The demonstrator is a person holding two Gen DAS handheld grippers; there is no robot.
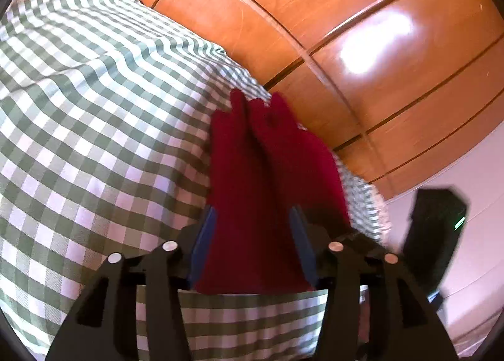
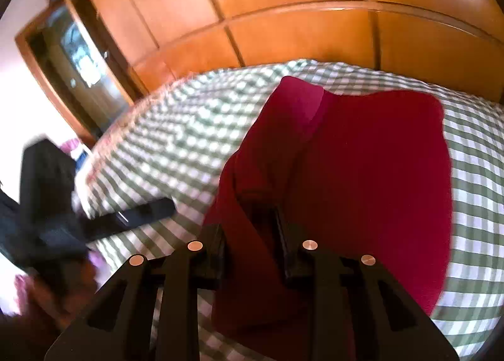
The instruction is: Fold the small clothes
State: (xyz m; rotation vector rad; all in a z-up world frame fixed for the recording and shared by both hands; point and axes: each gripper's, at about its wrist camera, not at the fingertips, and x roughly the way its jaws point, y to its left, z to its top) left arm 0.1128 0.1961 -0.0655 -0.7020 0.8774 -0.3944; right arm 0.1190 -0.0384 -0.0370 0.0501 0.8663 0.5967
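A dark red small garment (image 2: 362,178) lies on a green-and-white checked bedspread (image 2: 189,140). In the right wrist view my right gripper (image 2: 252,219) is shut on a bunched fold of it at its near left side, with cloth draped over the fingers. In the left wrist view my left gripper (image 1: 252,219) has the red garment (image 1: 258,178) between its blue-padded fingers (image 1: 204,235), which stand fairly wide around a thick bunch of cloth lifted off the bedspread (image 1: 94,108). The other gripper shows as a blurred black shape at the right (image 1: 434,235).
Glossy orange wooden wardrobe doors (image 1: 346,30) stand behind the bed. A doorway or mirror frame (image 2: 72,55) is at the left. The left gripper's black body (image 2: 47,197) is blurred at the bed's left edge. A pale wall (image 1: 472,171) is at right.
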